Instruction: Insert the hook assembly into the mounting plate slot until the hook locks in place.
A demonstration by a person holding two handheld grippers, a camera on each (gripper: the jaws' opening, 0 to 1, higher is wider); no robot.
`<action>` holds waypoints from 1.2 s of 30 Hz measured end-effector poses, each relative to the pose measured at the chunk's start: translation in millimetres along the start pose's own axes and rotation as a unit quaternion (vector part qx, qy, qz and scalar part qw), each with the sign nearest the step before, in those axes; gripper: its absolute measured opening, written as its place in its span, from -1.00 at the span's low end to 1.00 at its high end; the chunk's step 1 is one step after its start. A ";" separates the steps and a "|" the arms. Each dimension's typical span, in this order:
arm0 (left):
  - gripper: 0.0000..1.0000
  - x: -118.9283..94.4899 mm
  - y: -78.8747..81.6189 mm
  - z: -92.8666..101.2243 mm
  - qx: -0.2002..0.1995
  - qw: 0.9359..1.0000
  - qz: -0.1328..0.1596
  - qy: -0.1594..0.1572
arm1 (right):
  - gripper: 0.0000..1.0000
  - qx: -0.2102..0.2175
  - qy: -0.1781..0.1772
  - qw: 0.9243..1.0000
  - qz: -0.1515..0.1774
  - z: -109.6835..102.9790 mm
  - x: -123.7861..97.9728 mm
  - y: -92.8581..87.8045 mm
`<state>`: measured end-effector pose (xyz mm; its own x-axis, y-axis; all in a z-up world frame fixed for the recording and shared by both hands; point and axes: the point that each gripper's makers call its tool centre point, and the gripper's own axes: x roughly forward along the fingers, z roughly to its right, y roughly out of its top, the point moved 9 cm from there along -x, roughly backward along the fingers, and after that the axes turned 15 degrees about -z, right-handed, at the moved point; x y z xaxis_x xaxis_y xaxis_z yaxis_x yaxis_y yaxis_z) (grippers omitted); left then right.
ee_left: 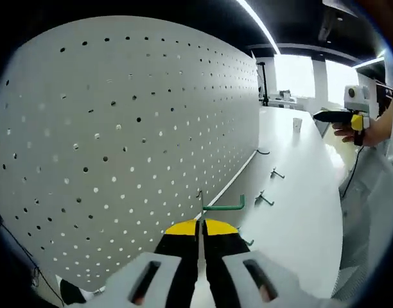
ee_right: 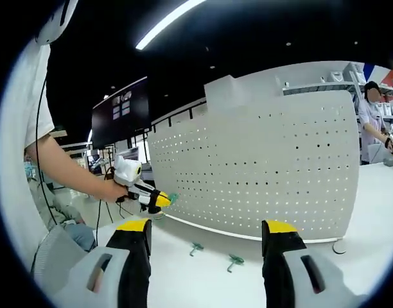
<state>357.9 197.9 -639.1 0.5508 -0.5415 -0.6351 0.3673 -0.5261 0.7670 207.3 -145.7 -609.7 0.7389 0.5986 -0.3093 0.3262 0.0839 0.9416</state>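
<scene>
Two tongs: left tongs [ee_left: 201, 226] clamp a green hook [ee_left: 223, 206] near the pegboard [ee_left: 119, 141]; right tongs [ee_right: 209, 231] gape.

One pegboard [ee_left: 132, 128], one green hook [ee_left: 225, 205] at the fingers, four loose hooks [ee_left: 264, 199] on the counter [ee_left: 299, 212], one cup [ee_left: 297, 124].

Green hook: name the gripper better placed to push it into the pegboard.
Left. The left gripper is shut on the green hook, right at the pegboard. The right gripper is open, empty, farther back.
</scene>
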 end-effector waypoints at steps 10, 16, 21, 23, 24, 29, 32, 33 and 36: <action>-0.98 -19.1 21.4 20.9 -0.017 0.998 0.064 0.010 | 0.33 0.019 -0.005 1.000 0.008 2.1 -5.2 0.1; -0.97 -28.1 32.5 32.5 -0.024 0.994 0.105 0.005 | 0.33 0.022 -0.003 1.000 0.013 0.3 -7.3 1.2; -0.97 -36.3 42.5 44.2 -0.035 0.990 0.137 -0.003 | 0.33 0.025 -0.001 1.000 0.014 -1.3 -7.9 1.0; -0.97 -38.4 45.6 47.3 -0.036 0.989 0.146 -0.003 | 0.33 0.025 -0.001 1.000 0.015 -1.3 -7.9 0.8; -0.97 -40.6 48.6 49.3 -0.040 0.986 0.160 -0.005 | 0.33 0.025 0.000 1.000 0.015 -1.8 -8.0 1.1; -0.97 -48.3 57.8 59.2 -0.042 0.982 0.185 -0.004 | 0.34 0.025 0.000 1.000 0.018 -2.6 -7.9 2.1; -0.97 -54.7 64.5 66.1 -0.042 0.978 0.204 -0.006 | 0.34 0.024 0.002 1.000 0.019 -2.9 -7.4 2.7; -0.97 -56.0 65.4 66.8 -0.043 0.977 0.207 -0.003 | 0.34 0.024 0.002 1.000 0.019 -2.9 -7.4 2.8; -0.97 -60.8 68.0 70.1 -0.053 0.974 0.220 -0.001 | 0.34 0.024 0.002 0.999 0.022 -3.2 -7.4 4.1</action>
<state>296.9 149.1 -554.7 0.6708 -0.7006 -0.2435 0.1722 -0.1722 0.9699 201.3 -147.3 -603.1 0.7506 0.6041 -0.2678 0.3225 0.0190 0.9464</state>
